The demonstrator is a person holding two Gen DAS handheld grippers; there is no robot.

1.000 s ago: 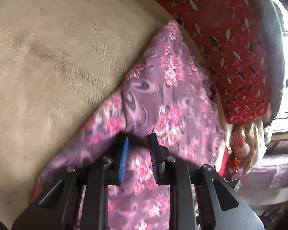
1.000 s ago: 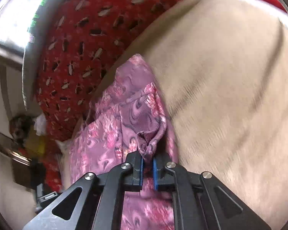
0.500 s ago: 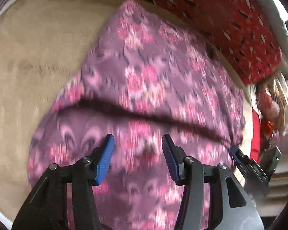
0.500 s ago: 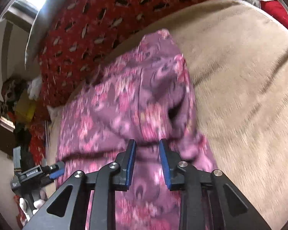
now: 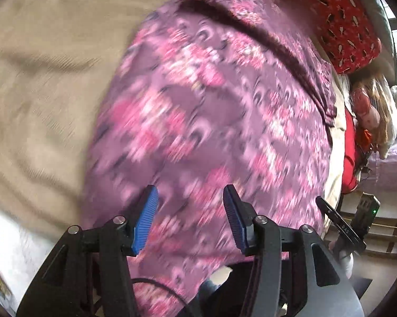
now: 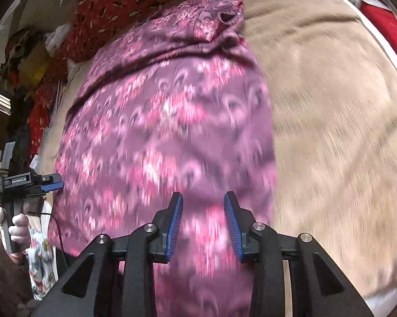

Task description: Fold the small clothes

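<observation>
Purple floral garment [image 6: 169,121] lies flat on the beige blanket [image 6: 330,105], long axis running from the jaws toward 12 o'clock, fold crease near the far end. Right gripper [image 6: 203,222] over the near hem's right part, left gripper [image 5: 189,219] left part, about equally near. Both jaws parted, holding nothing.

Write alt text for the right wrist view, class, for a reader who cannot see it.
The open right gripper hovers over a purple floral garment spread on a beige blanket, holding nothing. The left gripper shows at the left edge, and a red patterned cushion lies beyond.
</observation>
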